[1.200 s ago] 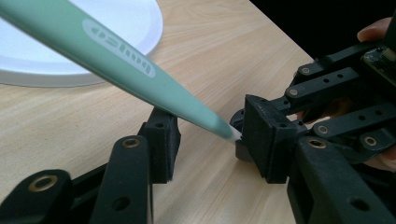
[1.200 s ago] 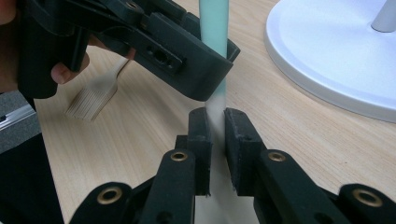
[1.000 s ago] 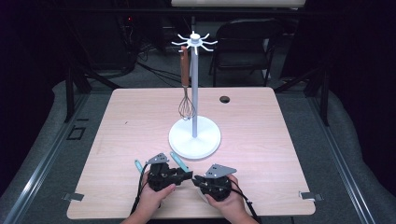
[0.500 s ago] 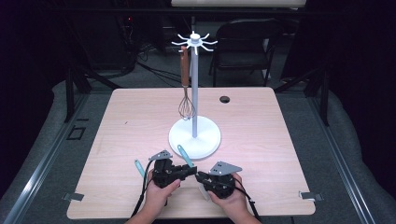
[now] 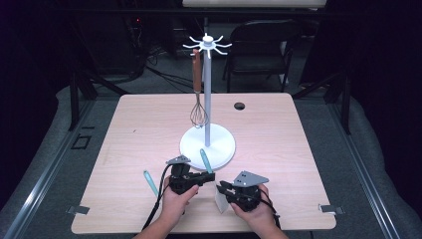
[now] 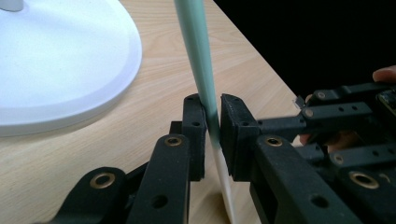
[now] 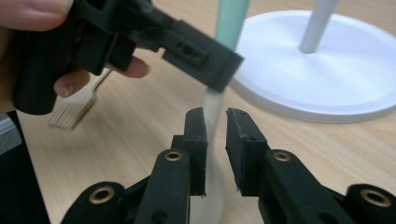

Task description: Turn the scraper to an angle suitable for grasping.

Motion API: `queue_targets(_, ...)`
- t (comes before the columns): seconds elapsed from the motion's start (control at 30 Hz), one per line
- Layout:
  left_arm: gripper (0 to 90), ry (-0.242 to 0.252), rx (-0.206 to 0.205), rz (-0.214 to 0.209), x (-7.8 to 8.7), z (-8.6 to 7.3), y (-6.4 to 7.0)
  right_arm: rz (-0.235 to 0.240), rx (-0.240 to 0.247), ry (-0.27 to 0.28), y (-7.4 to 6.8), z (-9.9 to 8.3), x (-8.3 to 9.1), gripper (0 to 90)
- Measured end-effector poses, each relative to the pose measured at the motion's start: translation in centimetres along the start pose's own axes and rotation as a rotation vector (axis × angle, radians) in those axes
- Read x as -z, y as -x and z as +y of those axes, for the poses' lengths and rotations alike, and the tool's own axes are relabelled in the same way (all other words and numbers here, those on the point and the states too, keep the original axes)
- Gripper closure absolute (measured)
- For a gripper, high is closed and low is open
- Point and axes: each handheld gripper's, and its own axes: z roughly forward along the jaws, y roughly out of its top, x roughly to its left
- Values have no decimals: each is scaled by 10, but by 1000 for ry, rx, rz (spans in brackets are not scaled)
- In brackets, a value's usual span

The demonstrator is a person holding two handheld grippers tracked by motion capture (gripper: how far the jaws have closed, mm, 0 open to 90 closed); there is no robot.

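A spatula with a mint-green handle (image 5: 204, 159) and a white blade (image 5: 222, 201) stands tilted above the table's front, just before the stand's white base (image 5: 219, 149). My left gripper (image 5: 208, 175) is shut on the handle (image 6: 198, 56) where it meets the blade. My right gripper (image 5: 222, 189) comes in from the right, its jaws closed on the white blade (image 7: 212, 107). The left gripper's jaw crosses the top of the right gripper view. A whisk (image 5: 198, 114) with a brown handle hangs from a hook on the stand.
A green-handled brush (image 5: 150, 182) lies on the table left of my left hand, with its bristles (image 7: 70, 114) in the right gripper view. The stand's pole (image 5: 207, 94) rises at the table's middle. A dark grommet (image 5: 240, 106) sits at the back. A chair (image 5: 259, 45) stands beyond the table.
The left gripper has carried the spatula to the right, and its handle now stands more upright near the stand's base. The right gripper now has its jaws at the blade.
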Motion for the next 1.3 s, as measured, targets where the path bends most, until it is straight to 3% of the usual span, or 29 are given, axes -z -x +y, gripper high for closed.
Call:
queue_targets(0.3,848,-20,-39,-49,2,6,9,-78,-68,-38,32,-5,1,740)
queue_targets(0.57,849,-33,-71,-83,3,8,11,-77,-65,-48,34,-5,-1,730)
queue_targets(0.87,849,-63,-144,-62,14,27,15,-79,-84,-58,38,-7,-1,718)
queue_targets(1.13,849,-61,-216,-21,28,52,17,-86,-88,-53,40,-8,-2,712)
queue_targets(1.3,849,-53,-238,-5,34,65,19,-89,-87,-56,40,-8,-2,704)
